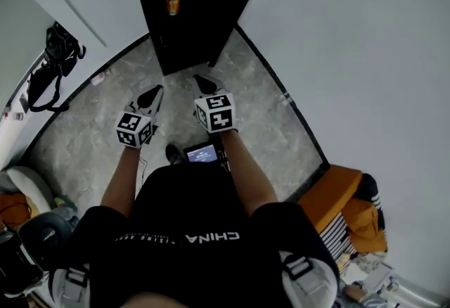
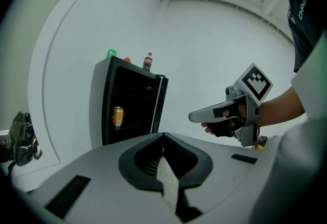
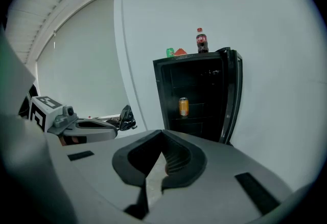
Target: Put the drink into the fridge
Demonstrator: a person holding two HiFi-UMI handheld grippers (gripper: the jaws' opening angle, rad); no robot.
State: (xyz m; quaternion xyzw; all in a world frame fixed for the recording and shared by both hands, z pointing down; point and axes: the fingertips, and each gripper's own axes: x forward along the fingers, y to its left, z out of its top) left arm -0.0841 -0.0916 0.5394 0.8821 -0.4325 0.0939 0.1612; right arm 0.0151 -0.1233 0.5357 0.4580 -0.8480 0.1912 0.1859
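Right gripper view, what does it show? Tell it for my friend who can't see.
An open black fridge stands against a white wall with an orange can on a shelf inside and a cola bottle on top. In front, the right gripper has its fingers shut and empty.

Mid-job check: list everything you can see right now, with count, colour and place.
fridge: one, black, door open, against the white wall
can: one, orange, on a shelf inside the fridge
cola bottle: one, dark, red label, on the fridge top
green item: one, on the fridge top
red item: one, beside the green item
bag: one, black, by the left wall
left gripper: grey, shut, empty
right gripper: grey, shut, empty
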